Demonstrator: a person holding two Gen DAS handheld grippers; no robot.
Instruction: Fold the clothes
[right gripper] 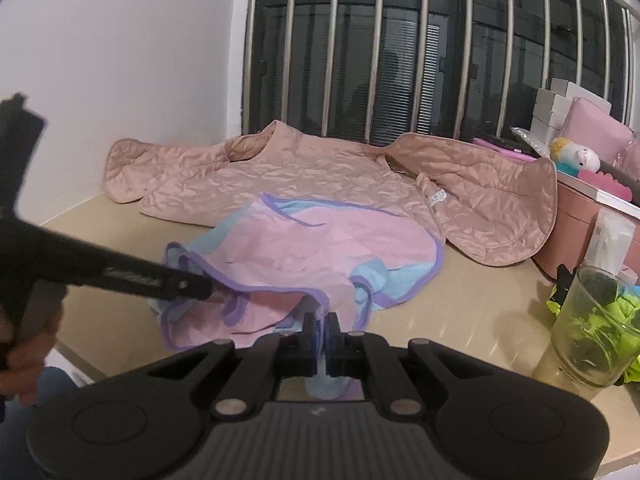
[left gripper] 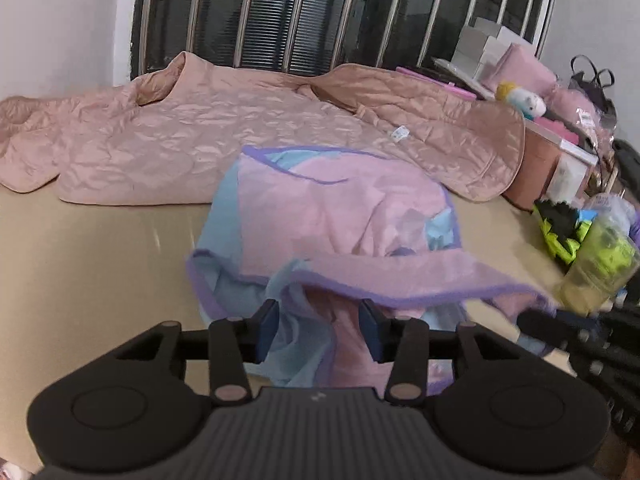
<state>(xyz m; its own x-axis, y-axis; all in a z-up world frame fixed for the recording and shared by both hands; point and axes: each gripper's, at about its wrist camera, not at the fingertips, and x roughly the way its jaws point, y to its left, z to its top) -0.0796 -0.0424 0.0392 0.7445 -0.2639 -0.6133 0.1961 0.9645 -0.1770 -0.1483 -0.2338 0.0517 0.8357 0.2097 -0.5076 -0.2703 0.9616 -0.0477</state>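
A small pink and light-blue garment with purple trim lies crumpled on the beige table. My left gripper is open, its fingers apart on either side of a bunched blue and pink fold at the garment's near edge. From the right wrist view, the left gripper comes in from the left, its tip at the purple hem. My right gripper is shut on the garment's near hem, which rises from the table. It shows blurred at the right edge.
A quilted pink jacket is spread behind the garment, up to the barred window. On the right stand a glass cup with green material, pink boxes and a plush toy. A hand is at lower left.
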